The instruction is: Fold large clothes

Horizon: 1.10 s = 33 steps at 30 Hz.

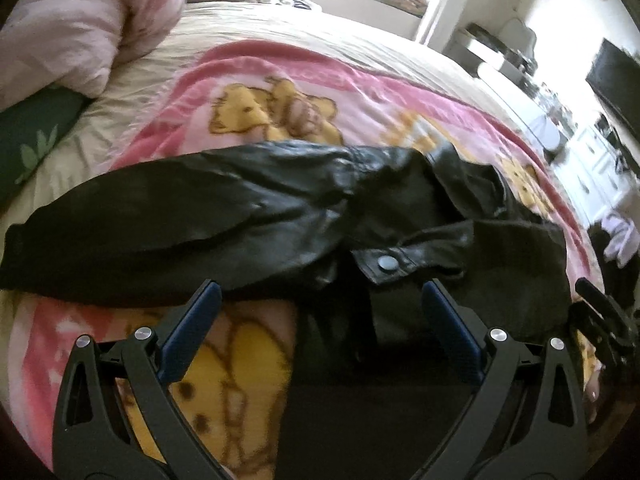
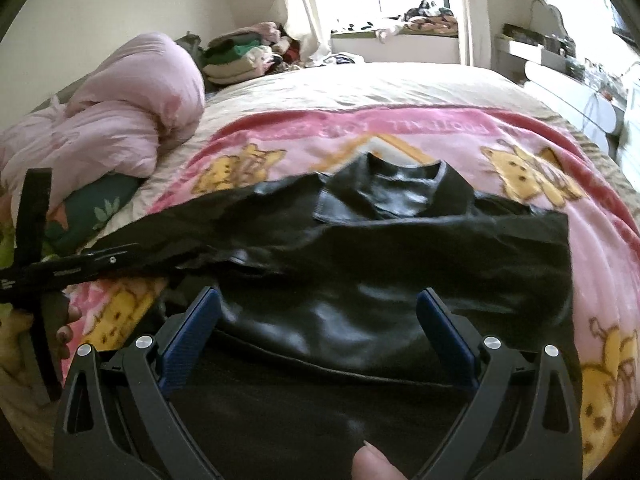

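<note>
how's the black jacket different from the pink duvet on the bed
The black jacket is glossy and leather-like; the pink duvet is matte and puffy. The jacket lies spread fairly flat on the cartoon bear blanket; the duvet sits bunched in a tall heap at the bed's left side. Both rest on the bed, ungripped.

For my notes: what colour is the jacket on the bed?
Black jacket, shiny; clearest in the right wrist view.

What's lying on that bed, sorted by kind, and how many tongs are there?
Black jackets: 1
Pink bear blankets: 1
Pink duvets: 1
Green leaf pillows: 1
Tongs, left and right: 2
Total: 6
</note>
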### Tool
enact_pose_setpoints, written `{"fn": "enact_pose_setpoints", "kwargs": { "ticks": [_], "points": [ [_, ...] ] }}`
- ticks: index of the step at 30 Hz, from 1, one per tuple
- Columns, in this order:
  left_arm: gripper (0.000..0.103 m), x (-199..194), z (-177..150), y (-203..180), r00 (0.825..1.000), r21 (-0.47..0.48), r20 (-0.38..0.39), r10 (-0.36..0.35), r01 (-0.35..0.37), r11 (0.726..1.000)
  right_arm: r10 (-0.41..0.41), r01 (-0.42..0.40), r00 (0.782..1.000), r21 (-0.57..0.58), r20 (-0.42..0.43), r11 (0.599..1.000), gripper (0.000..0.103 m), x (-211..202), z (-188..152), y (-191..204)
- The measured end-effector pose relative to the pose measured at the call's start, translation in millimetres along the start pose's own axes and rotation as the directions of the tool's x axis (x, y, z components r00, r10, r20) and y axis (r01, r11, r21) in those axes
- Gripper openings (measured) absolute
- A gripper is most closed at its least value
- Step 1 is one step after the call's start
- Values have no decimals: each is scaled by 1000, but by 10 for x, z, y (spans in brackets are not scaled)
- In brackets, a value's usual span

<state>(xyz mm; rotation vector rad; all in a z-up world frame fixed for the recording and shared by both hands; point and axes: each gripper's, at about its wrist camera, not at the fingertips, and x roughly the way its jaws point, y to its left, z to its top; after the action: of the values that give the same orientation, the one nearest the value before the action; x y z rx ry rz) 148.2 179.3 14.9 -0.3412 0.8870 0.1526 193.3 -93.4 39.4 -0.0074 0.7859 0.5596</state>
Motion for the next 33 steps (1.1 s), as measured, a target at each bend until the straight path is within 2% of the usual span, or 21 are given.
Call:
{"fn": "enact_pose_setpoints", "kwargs": {
  "ticks": [5, 12, 19, 22, 33],
  "points": [
    [94, -104, 46, 254, 999, -71, 17, 41, -40, 997, 26, -26, 1000, -20, 9, 999, 98, 35, 112, 245],
    [94, -285, 58, 726, 988, -167, 41, 147, -138, 976, 63, -63, 998, -51, 1, 997, 98, 158, 206, 573],
    [94, -377, 80, 1154, 987, -290, 41, 156, -138, 947, 105, -105, 994, -64, -11, 992, 98, 288, 270, 881],
    [94, -368, 72, 1317, 982, -343, 25, 185, -165, 925, 119, -120, 993, -67, -15, 991, 98, 330, 300, 995],
    [94, -424, 20, 1633, 976, -440, -3, 216, -195, 876, 158, -167, 985, -148, -72, 975, 99, 524, 285, 1497]
  ]
}}
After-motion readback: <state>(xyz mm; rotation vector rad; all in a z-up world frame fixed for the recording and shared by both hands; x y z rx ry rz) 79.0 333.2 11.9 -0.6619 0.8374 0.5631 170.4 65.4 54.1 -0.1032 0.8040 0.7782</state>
